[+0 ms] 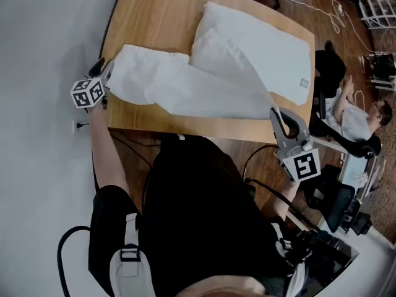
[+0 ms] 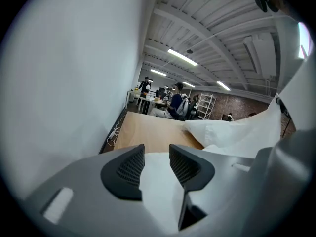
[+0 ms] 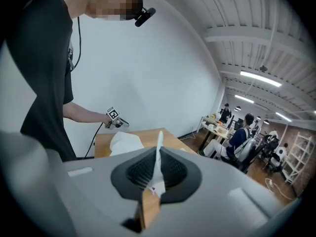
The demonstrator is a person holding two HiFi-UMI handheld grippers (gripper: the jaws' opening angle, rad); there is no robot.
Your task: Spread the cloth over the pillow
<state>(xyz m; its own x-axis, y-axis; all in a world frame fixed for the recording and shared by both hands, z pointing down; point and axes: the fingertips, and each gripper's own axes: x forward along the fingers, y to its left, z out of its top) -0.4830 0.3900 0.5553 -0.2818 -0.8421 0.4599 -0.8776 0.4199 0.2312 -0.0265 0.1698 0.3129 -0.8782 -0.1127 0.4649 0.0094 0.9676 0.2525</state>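
Wooden worktop [image 1: 154,17], upper centre of head view.
Left tongs [image 2: 157,158]: parted, cloth [image 1: 185,85] lying loose between them (no pinch), frame left.
Right tongs [image 3: 158,164]: closed on a cloth edge, lower right.
Cloth: spans both tongs, overlapping the near edge of the pillow [image 1: 272,48], upper right.
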